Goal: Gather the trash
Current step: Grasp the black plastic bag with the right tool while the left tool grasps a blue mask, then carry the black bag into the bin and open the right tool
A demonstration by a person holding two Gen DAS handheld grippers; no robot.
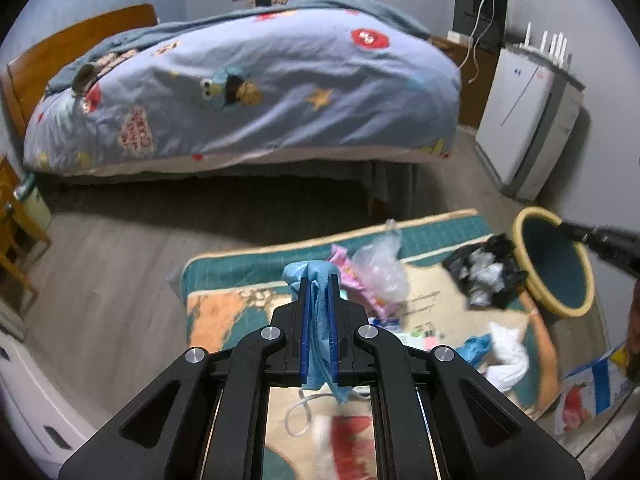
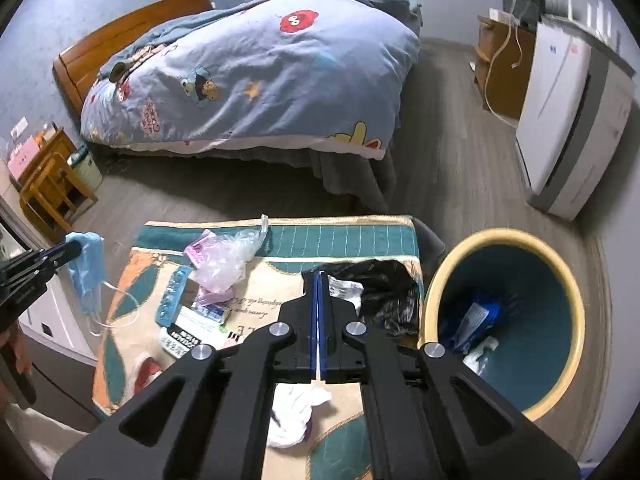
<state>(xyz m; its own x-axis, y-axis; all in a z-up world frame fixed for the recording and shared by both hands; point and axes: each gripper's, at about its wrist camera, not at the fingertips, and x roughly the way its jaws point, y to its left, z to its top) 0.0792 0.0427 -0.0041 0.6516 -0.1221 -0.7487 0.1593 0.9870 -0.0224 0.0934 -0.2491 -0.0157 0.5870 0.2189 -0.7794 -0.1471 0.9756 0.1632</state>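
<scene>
In the left wrist view, the left gripper (image 1: 319,280) has its fingers clamped on a blue face mask (image 1: 320,320), which bunches above the tips and hangs down between the pads, its white ear loop (image 1: 298,416) dangling below. Beyond it lies a patterned mat (image 1: 432,300) on the grey wood floor, strewn with trash: a clear plastic bag (image 1: 382,264) on a pink wrapper (image 1: 340,258), a white crumpled tissue (image 1: 508,354) and a black plastic bag (image 1: 486,270) that touches the yellow-rimmed bin (image 1: 520,240) lying tilted at the mat's right edge. The right gripper's dark tip (image 1: 596,238) reaches in over the bin's mouth. A bed with a cartoon quilt (image 1: 248,88) fills the background. In the right wrist view, the right gripper (image 2: 319,280) has its blue pads pressed together with nothing visible between them, held over the mat (image 2: 360,236) near the black plastic bag (image 2: 384,292). The bin (image 2: 440,280) sits just right of the mat, already holding a blue packet (image 2: 476,318). The white tissue (image 2: 294,412) lies below the fingers. At the left edge the left gripper (image 2: 74,248) holds the face mask (image 2: 90,266) off the mat.
</scene>
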